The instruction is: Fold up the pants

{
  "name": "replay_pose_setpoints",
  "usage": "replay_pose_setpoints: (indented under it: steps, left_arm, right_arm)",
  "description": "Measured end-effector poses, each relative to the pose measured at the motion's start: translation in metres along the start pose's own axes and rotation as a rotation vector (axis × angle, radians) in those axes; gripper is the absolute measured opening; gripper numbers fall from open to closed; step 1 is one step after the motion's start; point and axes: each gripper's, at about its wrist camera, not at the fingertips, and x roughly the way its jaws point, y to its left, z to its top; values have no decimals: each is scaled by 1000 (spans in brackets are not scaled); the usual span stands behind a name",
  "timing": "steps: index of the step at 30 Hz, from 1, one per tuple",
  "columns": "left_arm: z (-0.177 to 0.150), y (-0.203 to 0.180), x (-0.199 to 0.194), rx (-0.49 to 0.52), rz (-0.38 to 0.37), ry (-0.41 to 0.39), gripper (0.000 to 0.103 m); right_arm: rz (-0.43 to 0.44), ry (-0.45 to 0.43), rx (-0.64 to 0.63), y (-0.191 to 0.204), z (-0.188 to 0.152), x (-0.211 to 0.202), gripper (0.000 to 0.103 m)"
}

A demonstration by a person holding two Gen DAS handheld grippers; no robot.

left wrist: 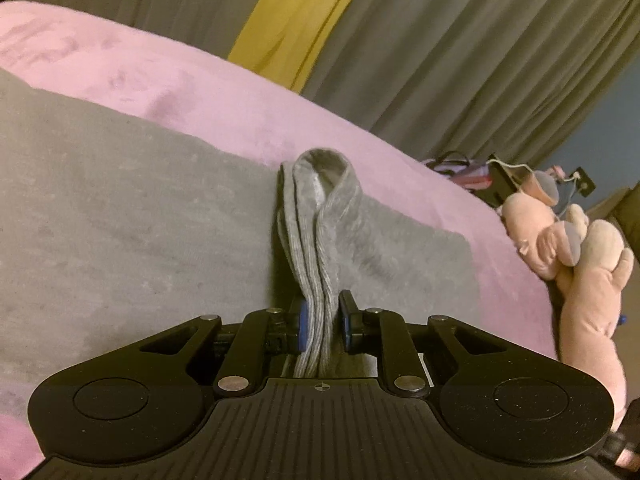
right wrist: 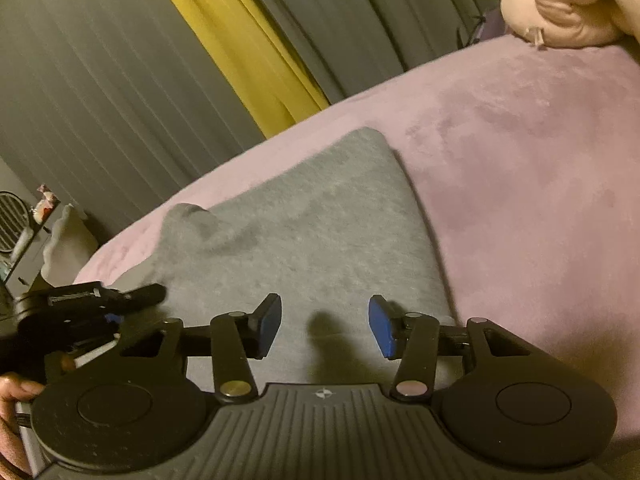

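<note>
The left tool (left wrist: pixel 323 322) pinches a bunched fold of the grey pants (left wrist: pixel 120 220), raised off the pink bed cover (left wrist: pixel 240 108) ahead of it, probably to carry that edge over. The right tool (right wrist: pixel 324 326) stands open and empty above the flat cloth, freed for its next hold.

The pants (left wrist: pixel 120 208) are soft grey jersey cloth, matt and faintly heathered, with a ribbed knit band (left wrist: pixel 316 248) at the edge pinched in the left claw (left wrist: pixel 323 326). They lie on a pink bed cover (left wrist: pixel 248 108) of plush, velvety fabric that shows brush marks in its nap. Both claws, left and right (right wrist: pixel 325 326), are matt black plastic with ridged bodies, shiny metal rivets and blue rubbery pads (right wrist: pixel 379 326); the curtains (left wrist: pixel 460 40) are matt woven cloth, and the stuffed toy (left wrist: pixel 580 264) is fuzzy pink plush.
</note>
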Motion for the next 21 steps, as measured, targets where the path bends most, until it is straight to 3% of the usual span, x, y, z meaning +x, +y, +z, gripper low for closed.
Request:
replay_pose_setpoints:
  steps: [2,5,9,11,13,18,21]
  left_arm:
    - [-3,4,-4,22,26,-5,17]
    - [-2,12,-13,32,98,-34,1]
    - [6,34,-27,-29,131,-65,1]
    - [6,35,-33,-6,129,-66,10]
    - [4,20,-33,62,129,-60,38]
    - [-3,-31,-12,240,127,-57,55]
    - [-1,-55,13,308,168,-50,56]
  right_arm:
    - [-5,8,-6,1,1,3,48]
    - [-6,6,-47,6,0,4,48]
    - [16,7,-71,8,1,7,49]
    - [13,14,-69,9,0,10,49]
    - [7,20,-62,10,0,12,49]
    - [8,33,-32,4,2,19,49]
    - [13,36,-27,1,1,20,50]
